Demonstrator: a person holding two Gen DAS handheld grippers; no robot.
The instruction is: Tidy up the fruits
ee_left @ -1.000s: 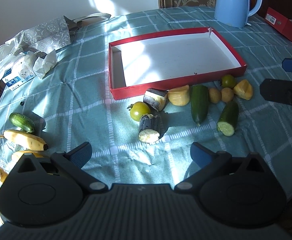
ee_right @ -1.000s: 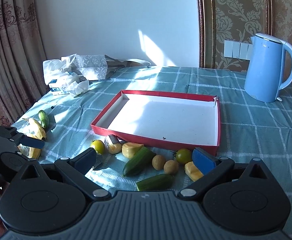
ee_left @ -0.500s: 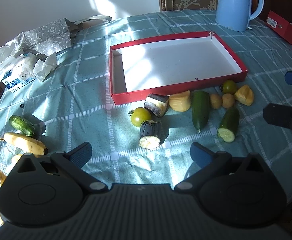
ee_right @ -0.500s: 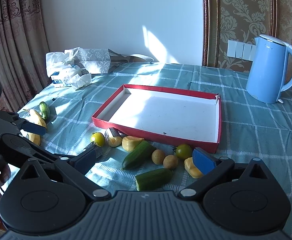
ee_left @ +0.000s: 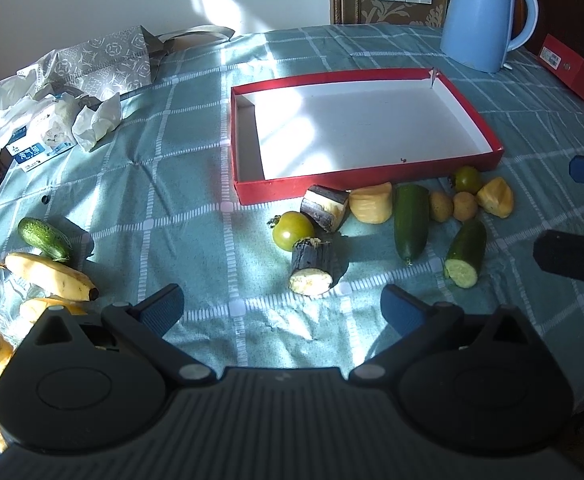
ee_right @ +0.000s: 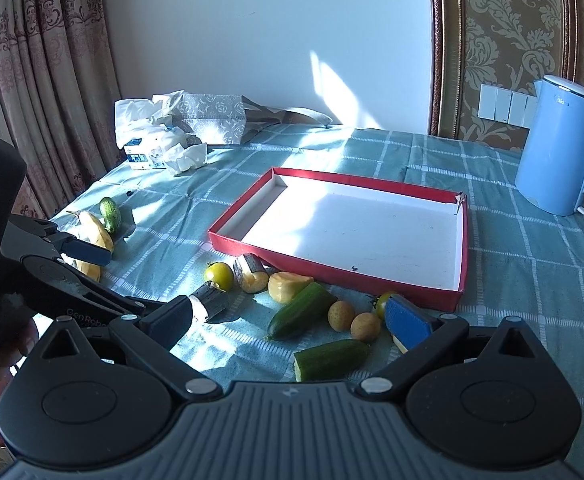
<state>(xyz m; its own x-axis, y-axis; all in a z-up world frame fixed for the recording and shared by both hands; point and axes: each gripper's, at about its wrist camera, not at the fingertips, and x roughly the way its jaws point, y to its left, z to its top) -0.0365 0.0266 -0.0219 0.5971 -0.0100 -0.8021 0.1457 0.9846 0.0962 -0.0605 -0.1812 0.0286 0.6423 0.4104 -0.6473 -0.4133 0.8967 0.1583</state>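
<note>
We judge this the start of the sorting: the red box (ee_left: 366, 190) lies empty, and the produce sits in a loose row just in front of its near wall. Our left gripper (ee_left: 282, 312) and right gripper (ee_right: 288, 316) both hover with jaws spread, holding nothing. The cut eggplant piece (ee_left: 312, 266) is perhaps nearest; next we must lower onto one piece and close.

Both wrist views look forward over the shared red tray (ee_left: 276, 194).
</note>
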